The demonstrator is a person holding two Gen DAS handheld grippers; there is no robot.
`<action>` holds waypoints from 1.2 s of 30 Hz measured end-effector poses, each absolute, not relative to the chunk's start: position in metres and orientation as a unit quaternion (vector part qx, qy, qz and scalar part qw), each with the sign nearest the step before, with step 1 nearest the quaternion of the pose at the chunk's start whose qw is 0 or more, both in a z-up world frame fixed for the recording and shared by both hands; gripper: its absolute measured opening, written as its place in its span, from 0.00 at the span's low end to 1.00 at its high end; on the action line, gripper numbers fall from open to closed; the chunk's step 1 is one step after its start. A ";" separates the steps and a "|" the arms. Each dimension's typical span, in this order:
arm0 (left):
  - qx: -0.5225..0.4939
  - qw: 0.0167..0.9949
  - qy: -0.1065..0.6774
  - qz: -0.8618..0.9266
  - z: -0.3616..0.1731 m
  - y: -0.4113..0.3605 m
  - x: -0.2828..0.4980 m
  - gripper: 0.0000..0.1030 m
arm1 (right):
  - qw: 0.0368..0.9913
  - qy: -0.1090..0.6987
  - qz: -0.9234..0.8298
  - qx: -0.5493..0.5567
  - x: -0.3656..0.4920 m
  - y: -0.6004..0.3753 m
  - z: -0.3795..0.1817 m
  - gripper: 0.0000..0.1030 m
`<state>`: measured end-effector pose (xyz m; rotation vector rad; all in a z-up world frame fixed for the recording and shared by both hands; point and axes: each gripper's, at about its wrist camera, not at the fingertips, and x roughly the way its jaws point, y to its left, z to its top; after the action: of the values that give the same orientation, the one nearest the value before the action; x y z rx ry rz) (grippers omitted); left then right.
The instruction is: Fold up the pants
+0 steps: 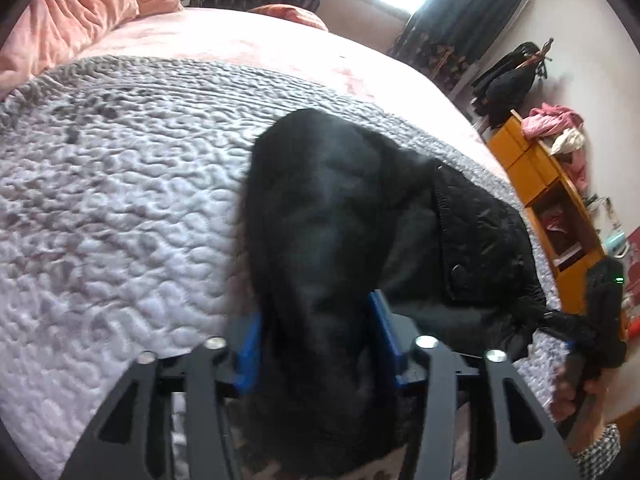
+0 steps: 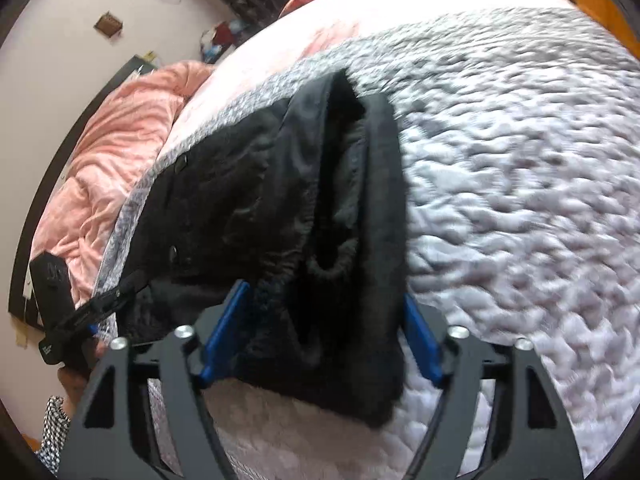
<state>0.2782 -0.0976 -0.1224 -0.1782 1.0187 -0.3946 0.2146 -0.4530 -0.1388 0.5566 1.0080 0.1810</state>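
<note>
Black pants (image 1: 332,216): motion-blurred near both lenses, lower edge cut off by frame; far end lost in dark folds. Left hand-held gripper (image 1: 316,340) clamped on 1 bunched end; right hand-held gripper (image 2: 320,344) clamped on the fleece-lined end. Garment lies on the grey quilted blanket (image 1: 120,184) over the bed (image 1: 240,40), long axis running away from each gripper

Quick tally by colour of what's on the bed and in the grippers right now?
Black pants: 1
Grey quilted cover: 1
Pink blanket: 1
Blue-padded grippers, left gripper and right gripper: 2
Total: 5
</note>
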 end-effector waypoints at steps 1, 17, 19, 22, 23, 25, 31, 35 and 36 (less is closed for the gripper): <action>-0.078 0.854 0.482 -0.181 -0.121 -0.095 0.275 0.65 | 0.840 0.468 0.075 0.262 0.205 -0.456 -0.133 0.75; 0.038 0.898 0.425 -0.113 -0.049 -0.112 0.155 0.91 | 0.882 0.460 -0.032 0.096 0.110 -0.356 -0.060 0.87; 0.042 0.900 0.418 -0.115 -0.041 -0.114 0.143 0.91 | 0.884 0.458 -0.042 0.090 0.103 -0.347 -0.056 0.88; 0.042 0.902 0.414 -0.119 -0.034 -0.112 0.131 0.91 | 0.882 0.460 -0.053 0.093 0.096 -0.342 -0.051 0.89; 0.042 0.902 0.412 -0.119 -0.033 -0.111 0.130 0.91 | 0.882 0.459 -0.054 0.095 0.094 -0.342 -0.050 0.89; 0.041 0.904 0.408 -0.120 -0.031 -0.109 0.126 0.91 | 0.880 0.461 -0.055 0.105 0.093 -0.343 -0.050 0.89; 0.042 0.906 0.405 -0.118 -0.025 -0.107 0.120 0.91 | 0.878 0.463 -0.059 0.109 0.090 -0.339 -0.044 0.89; 0.039 0.905 0.407 -0.121 -0.024 -0.107 0.117 0.91 | 0.876 0.467 -0.061 0.105 0.090 -0.335 -0.043 0.89; 0.040 0.905 0.406 -0.121 -0.024 -0.107 0.116 0.91 | 0.876 0.467 -0.060 0.103 0.090 -0.333 -0.043 0.89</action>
<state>0.1164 -0.1070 -0.0237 0.0822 0.8394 -0.2499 0.0905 -0.3333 -0.0429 0.2155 0.9756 -0.1259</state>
